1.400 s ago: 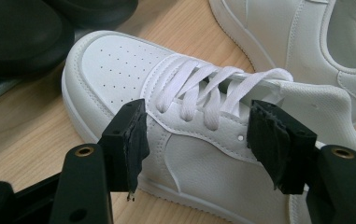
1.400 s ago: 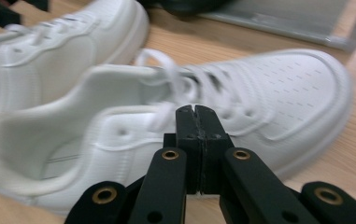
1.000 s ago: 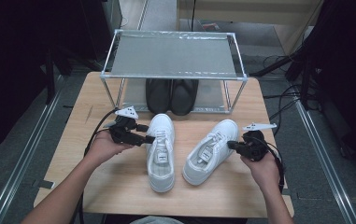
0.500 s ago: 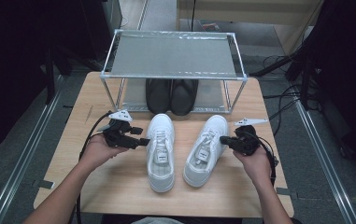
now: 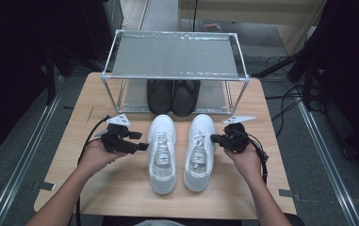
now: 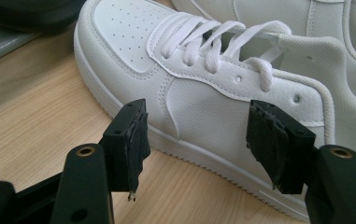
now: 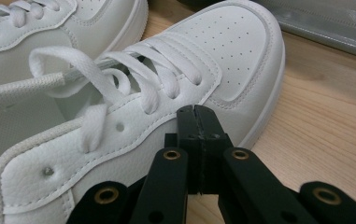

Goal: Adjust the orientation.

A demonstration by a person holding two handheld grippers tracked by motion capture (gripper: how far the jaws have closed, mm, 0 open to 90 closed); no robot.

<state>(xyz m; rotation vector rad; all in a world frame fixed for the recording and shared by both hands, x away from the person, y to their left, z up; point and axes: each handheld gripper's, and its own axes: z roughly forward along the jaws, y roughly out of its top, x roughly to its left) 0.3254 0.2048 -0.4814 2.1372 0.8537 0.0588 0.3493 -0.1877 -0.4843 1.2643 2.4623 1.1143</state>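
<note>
Two white sneakers stand side by side on the wooden table, toes toward the rack: the left sneaker [image 5: 162, 155] and the right sneaker [image 5: 199, 153]. My left gripper [image 5: 141, 141] sits open just off the left sneaker's outer side; in the left gripper view its jaws [image 6: 203, 135] stand wide apart in front of that sneaker [image 6: 133, 42], not pressing it. My right gripper [image 5: 213, 138] is shut on nothing, and its closed tips [image 7: 196, 112] rest against the outer side of the right sneaker [image 7: 231, 51] near the laces.
A metal rack [image 5: 175, 54] with a mesh top stands at the table's far side, and a pair of black shoes [image 5: 173, 96] sits on its lower shelf right behind the sneakers' toes. Bare wood [image 5: 97, 188] lies near the front edge. Cables trail from both grippers.
The right gripper has moved left against the right sneaker, which slid left and turned from a slant to lie parallel beside the left sneaker. The left gripper has barely shifted.
</note>
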